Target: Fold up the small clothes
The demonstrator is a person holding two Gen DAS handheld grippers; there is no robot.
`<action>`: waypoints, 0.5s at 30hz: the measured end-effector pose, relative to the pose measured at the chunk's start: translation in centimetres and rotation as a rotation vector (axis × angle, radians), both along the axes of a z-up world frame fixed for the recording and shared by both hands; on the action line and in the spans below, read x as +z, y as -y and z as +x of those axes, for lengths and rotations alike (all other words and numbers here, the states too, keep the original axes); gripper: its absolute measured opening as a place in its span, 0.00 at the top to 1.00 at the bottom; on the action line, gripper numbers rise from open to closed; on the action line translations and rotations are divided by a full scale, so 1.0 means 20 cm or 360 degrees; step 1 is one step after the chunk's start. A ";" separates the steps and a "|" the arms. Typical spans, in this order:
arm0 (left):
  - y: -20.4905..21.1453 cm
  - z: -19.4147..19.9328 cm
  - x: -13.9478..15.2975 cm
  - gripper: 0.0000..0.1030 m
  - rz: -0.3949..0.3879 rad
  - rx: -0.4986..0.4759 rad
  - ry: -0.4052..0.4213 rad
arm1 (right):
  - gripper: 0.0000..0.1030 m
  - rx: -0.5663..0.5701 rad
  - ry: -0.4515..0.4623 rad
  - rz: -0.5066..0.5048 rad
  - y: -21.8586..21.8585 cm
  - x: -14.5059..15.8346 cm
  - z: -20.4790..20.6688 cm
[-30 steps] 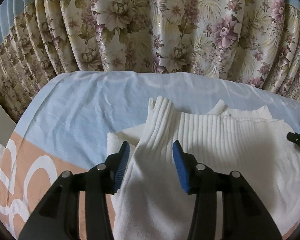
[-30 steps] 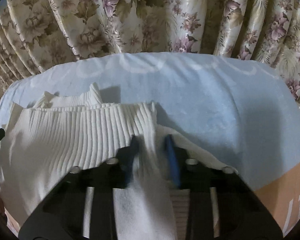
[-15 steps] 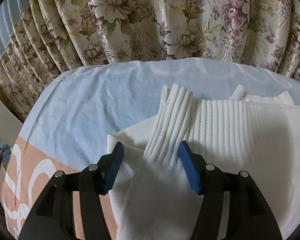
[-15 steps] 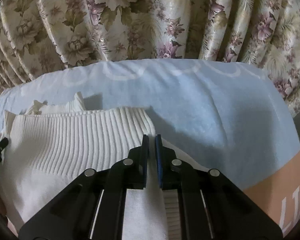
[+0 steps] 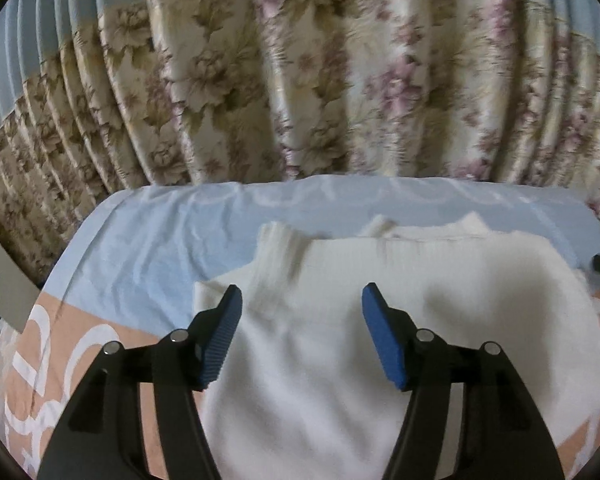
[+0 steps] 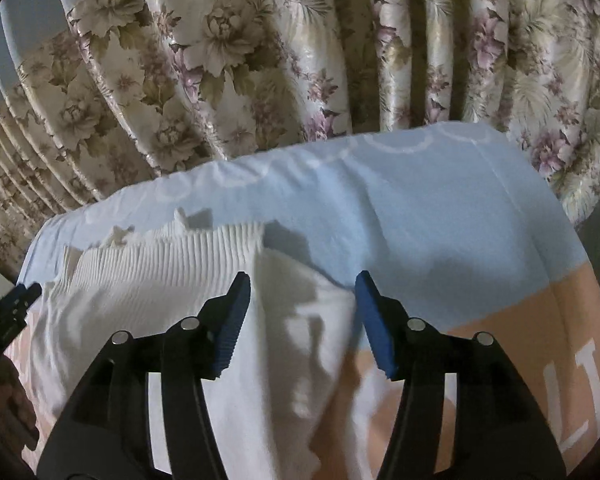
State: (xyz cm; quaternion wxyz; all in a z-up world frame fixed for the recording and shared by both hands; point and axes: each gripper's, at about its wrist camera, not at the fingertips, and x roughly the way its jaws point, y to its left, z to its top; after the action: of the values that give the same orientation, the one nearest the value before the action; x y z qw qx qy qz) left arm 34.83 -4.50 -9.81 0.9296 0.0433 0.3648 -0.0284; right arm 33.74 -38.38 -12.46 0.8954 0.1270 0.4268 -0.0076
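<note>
Left gripper (image 5: 302, 310) jaws spread, empty. Right gripper (image 6: 302, 300) jaws spread, empty. White ribbed garment (image 5: 380, 320) flat on bed sheet (image 5: 160, 248), beneath and ahead of both jaw pairs. Sleeves apparently folded in; body fold likely remains.

Large white letters are printed on the peach band of the bedsheet (image 6: 500, 320) at the near right of the right wrist view; they look like "L" and "I" but are cut off by the edge, so no whole word can be read
</note>
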 end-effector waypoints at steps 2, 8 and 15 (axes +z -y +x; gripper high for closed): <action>0.05 -0.04 -0.01 0.38 -0.0001 -0.0025 -0.0004 | 0.41 -0.0006 -0.0027 0.0025 0.02 -0.04 -0.04; 0.09 -0.10 -0.13 0.38 -0.0040 -0.0030 -0.0066 | 0.33 0.0030 -0.0066 0.0128 0.00 -0.15 -0.10; 0.07 -0.09 -0.23 0.38 -0.0099 -0.0008 -0.0111 | 0.30 0.0081 -0.0062 0.0184 -0.02 -0.20 -0.08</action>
State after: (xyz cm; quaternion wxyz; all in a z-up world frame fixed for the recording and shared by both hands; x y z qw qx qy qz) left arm 32.97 -5.94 -14.42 0.9171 0.0143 0.3959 -0.0435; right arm 32.11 -37.93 -16.41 0.8780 0.1673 0.4469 0.0374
